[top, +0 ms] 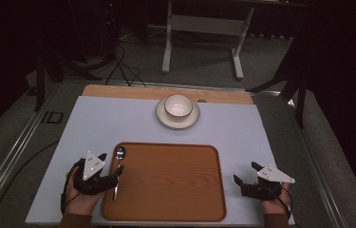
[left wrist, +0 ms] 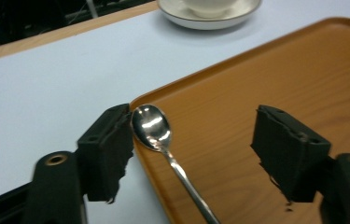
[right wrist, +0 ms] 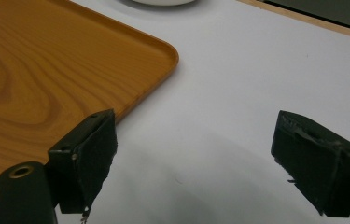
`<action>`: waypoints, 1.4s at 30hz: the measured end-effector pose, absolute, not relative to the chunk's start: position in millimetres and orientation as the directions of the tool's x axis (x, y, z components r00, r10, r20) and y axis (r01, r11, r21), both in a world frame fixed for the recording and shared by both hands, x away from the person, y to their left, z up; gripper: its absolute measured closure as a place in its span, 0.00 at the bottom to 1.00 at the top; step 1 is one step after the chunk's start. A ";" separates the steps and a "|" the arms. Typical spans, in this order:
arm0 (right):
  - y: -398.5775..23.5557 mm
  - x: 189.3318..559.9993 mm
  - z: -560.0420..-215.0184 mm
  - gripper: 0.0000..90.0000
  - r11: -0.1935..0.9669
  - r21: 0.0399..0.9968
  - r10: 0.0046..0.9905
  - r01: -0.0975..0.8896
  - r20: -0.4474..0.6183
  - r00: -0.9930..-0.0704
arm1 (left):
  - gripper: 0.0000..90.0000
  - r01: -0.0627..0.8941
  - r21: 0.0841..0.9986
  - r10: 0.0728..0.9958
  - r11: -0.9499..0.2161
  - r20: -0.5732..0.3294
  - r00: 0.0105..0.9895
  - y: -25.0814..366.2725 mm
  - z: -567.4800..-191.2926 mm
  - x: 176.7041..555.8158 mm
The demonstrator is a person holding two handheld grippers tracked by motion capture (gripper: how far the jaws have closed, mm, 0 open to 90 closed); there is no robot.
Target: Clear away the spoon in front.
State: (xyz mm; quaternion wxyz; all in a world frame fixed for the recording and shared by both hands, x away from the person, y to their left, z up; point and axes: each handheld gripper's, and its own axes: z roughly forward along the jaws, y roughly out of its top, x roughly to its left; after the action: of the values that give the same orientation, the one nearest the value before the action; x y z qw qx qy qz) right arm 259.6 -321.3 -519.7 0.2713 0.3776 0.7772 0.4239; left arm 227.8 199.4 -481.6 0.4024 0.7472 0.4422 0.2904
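White mat carries the wooden tray (top: 175,185); spoon (top: 118,172) lies along its left inner edge, so it's easy to reach. Left gripper (top: 110,167) straddles it wide open, gripping nothing; right gripper (top: 245,174) is parked open and empty beside the tray.

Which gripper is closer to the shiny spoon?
The left. The left gripper has its open jaws around the spoon at the tray's left edge; the right gripper sits off the tray's right side.
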 end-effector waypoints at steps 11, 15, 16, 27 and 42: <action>-321.6 258.2 -518.1 0.16 0.351 0.869 0.818 0.348 -0.104 -0.566 | 0.29 0.420 0.881 0.921 -0.219 0.044 0.388 222.7 -482.4 237.9; -321.3 258.2 -518.0 0.16 0.351 0.870 0.817 0.347 -0.104 -0.567 | 0.29 0.422 0.884 0.929 -0.204 0.038 0.369 230.9 -485.8 243.4; -321.3 258.2 -518.0 0.16 0.351 0.870 0.817 0.347 -0.104 -0.567 | 0.29 0.421 0.885 0.931 -0.200 0.038 0.364 232.9 -486.4 244.1; -320.9 258.3 -517.9 0.16 0.351 0.872 0.817 0.342 -0.106 -0.566 | 0.27 0.455 0.870 0.951 -0.189 0.047 0.306 249.3 -497.8 257.5; -319.7 258.4 -517.7 0.16 0.351 0.873 0.814 0.340 -0.104 -0.572 | 0.24 0.538 0.824 0.969 -0.178 0.052 0.241 259.5 -516.4 273.2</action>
State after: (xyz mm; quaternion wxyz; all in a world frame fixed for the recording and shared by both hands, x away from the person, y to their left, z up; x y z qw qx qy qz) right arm 258.4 -319.7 -517.7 0.2745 0.3723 0.7746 0.4313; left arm 273.2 259.5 -516.4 0.3529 0.7043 0.5351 0.3051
